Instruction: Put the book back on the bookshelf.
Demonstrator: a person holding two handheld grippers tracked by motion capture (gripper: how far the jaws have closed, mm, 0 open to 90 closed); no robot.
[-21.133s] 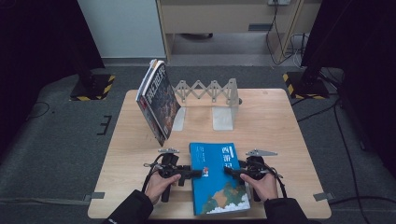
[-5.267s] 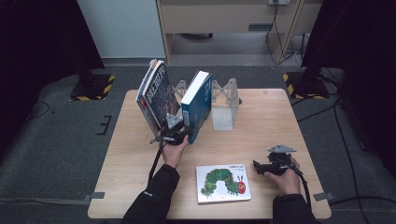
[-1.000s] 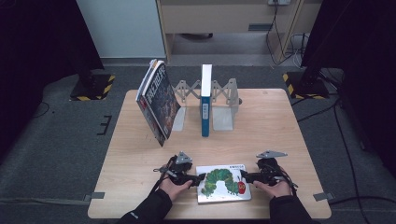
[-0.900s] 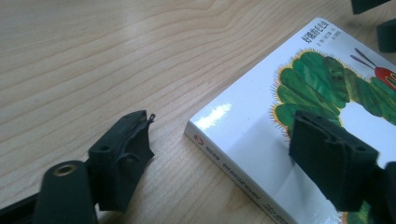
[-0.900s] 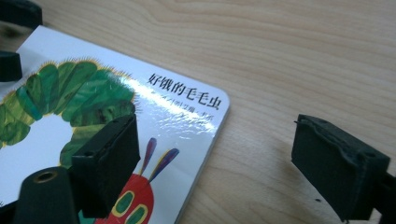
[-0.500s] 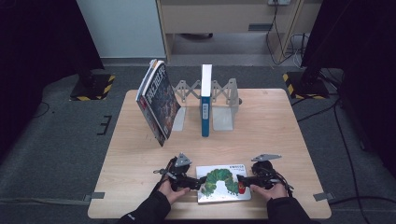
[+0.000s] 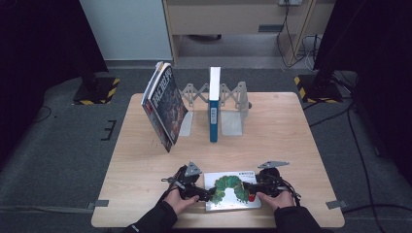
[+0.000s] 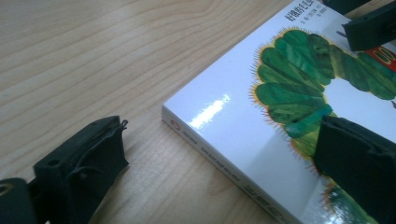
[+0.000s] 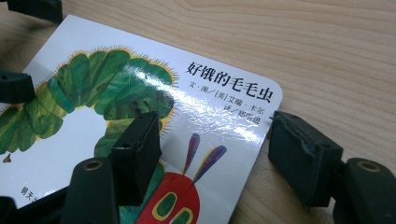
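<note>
At the near edge of the tabletop (image 7: 145, 194), right of its middle, the caterpillar picture book (image 7: 232, 191) lies flat, cover up. The left gripper (image 7: 203, 193) stands at the book's left edge with its jaws spread wide: they have just been opening. In the left gripper view one jaw hangs over the green cover, the other over bare wood beyond the spine, and neither presses the book. The right gripper (image 7: 248, 187) is at the book's right edge, and its jaws have just been closing. In the right gripper view one jaw lies on the cover while the other touches the book's outer edge near its rounded corner.

Farther back, near the middle of the tabletop, a blue book (image 7: 214, 110) stands upright in the folding bookstand (image 7: 233, 104). Left of it, a dark-covered book (image 7: 164, 105) leans, tilted.
</note>
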